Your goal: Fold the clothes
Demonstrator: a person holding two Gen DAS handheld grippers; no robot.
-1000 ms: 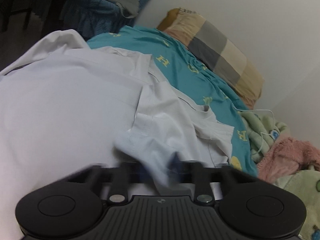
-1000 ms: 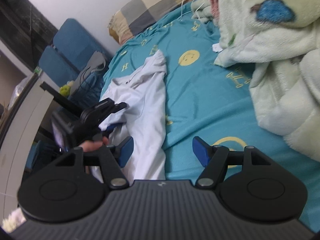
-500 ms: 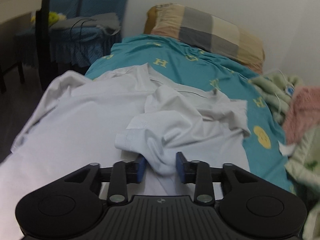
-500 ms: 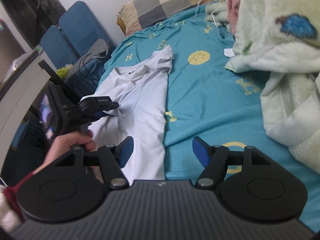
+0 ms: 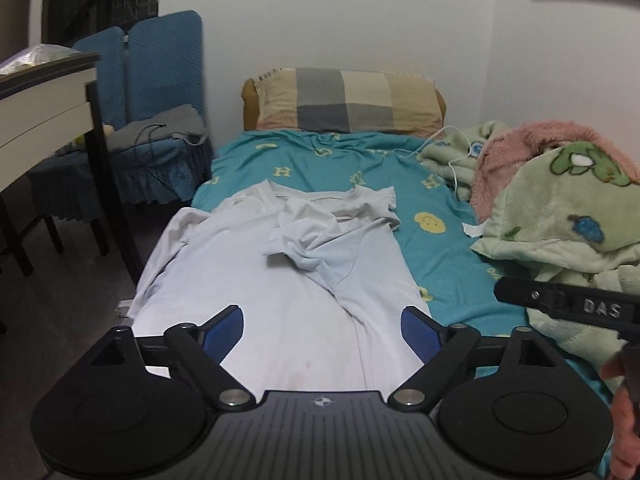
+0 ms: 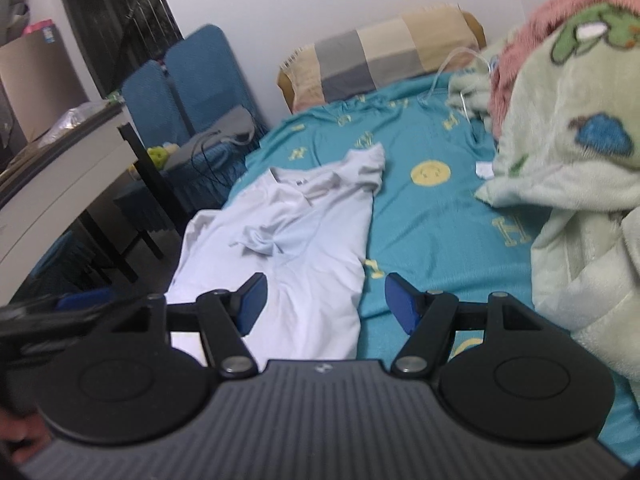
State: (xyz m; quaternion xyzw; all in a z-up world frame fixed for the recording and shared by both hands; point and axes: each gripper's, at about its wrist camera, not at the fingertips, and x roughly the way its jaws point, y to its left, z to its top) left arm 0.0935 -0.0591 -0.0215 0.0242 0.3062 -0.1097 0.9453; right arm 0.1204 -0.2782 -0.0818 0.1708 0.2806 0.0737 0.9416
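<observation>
Left wrist view has the left claw [image 5: 322,328] level above the near end of the bed, its two blue-padded fingers spread wide with nothing between them. Straight ahead at twelve o'clock lies the white shirt [image 5: 256,280], flat on the teal sheet [image 5: 440,256], its hem passing under the fingers and its collar toward the far end. One sleeve [image 5: 304,242] is folded in over the chest and bunched there. At three o'clock the other tool's black arm juts in, with a bit of the person's hand at the lower right edge.

Right wrist view shows the right claw [image 6: 324,304] also spread wide and holding nothing, tilted slightly, over the shirt's right edge. The shirt [image 6: 288,248] runs from beneath the left pad out toward eleven o'clock. A green blanket [image 6: 580,184] is heaped at two to three o'clock, a checked pillow [image 6: 384,52] lies at twelve, and blue chairs [image 6: 192,84] stand at ten.
</observation>
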